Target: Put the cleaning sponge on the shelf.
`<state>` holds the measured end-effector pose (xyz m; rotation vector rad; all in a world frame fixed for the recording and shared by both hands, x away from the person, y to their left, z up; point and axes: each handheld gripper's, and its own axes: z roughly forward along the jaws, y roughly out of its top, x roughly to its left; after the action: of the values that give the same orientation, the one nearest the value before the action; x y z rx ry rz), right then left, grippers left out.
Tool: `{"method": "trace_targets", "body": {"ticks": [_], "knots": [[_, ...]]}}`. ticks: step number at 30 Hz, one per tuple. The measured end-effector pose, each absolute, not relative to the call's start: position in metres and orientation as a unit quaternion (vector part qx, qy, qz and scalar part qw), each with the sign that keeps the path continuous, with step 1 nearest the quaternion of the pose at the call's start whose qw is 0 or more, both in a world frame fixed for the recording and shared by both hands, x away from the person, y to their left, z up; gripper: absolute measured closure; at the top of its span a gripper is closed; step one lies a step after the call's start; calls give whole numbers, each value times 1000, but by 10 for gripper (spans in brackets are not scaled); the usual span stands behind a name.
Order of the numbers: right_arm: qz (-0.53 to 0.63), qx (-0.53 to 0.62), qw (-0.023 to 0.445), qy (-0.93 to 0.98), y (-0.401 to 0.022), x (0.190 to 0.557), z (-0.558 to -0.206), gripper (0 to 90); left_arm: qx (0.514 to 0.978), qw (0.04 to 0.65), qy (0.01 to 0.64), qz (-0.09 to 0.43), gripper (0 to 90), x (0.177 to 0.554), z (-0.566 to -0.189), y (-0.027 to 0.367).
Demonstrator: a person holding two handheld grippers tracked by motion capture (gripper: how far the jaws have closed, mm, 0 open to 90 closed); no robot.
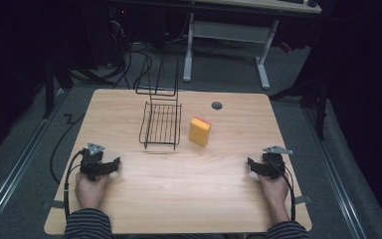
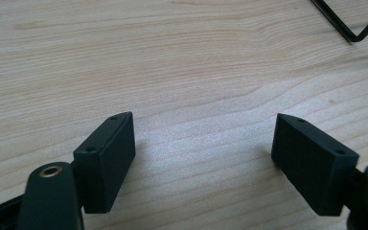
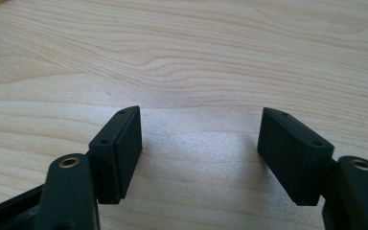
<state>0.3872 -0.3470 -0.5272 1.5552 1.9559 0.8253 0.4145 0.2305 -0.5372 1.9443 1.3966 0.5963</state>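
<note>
A person sits at a light wooden table (image 1: 179,199), both striped sleeves entering from the near edge, each hand gripping a black two-jaw gripper that rests low on the tabletop. The left gripper (image 1: 110,165) sits near the left edge, its jaws spread wide and pointing toward the middle of the table; in the left gripper view (image 2: 203,158) nothing lies between them but bare wood grain. The right gripper (image 1: 252,163) sits near the right edge, its jaws likewise spread apart and empty, as the right gripper view (image 3: 199,148) confirms. A cable trails from each gripper back along the forearm.

Toward the far half of the table stands a black wire rack (image 1: 161,122), its flat grid lying on the wood and its tall back rising at the far side. One bent corner of its wire frame (image 2: 352,26) shows at the top right of the left gripper view. Just beside the rack, on its right, a yellow sponge (image 1: 199,131) with a thin red edge stands upright, apart from the wire. Both grippers are well apart from the rack and the sponge.
</note>
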Motion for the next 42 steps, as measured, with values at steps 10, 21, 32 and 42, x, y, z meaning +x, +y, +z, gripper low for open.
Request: {"method": "trace_targets", "body": {"ticks": [10, 21, 32, 42], "knots": [[354, 544, 236, 723, -341, 374, -506, 351, 744, 331, 534, 228, 235, 414, -537, 230], [400, 496, 229, 736, -319, 368, -481, 353, 744, 331, 534, 228, 235, 414, -537, 231], [416, 468, 226, 746, -300, 377, -468, 358, 744, 331, 534, 228, 235, 415, -537, 231], [432, 457, 230, 743, -288, 395, -453, 346, 744, 331, 534, 228, 235, 414, -537, 231]]}}
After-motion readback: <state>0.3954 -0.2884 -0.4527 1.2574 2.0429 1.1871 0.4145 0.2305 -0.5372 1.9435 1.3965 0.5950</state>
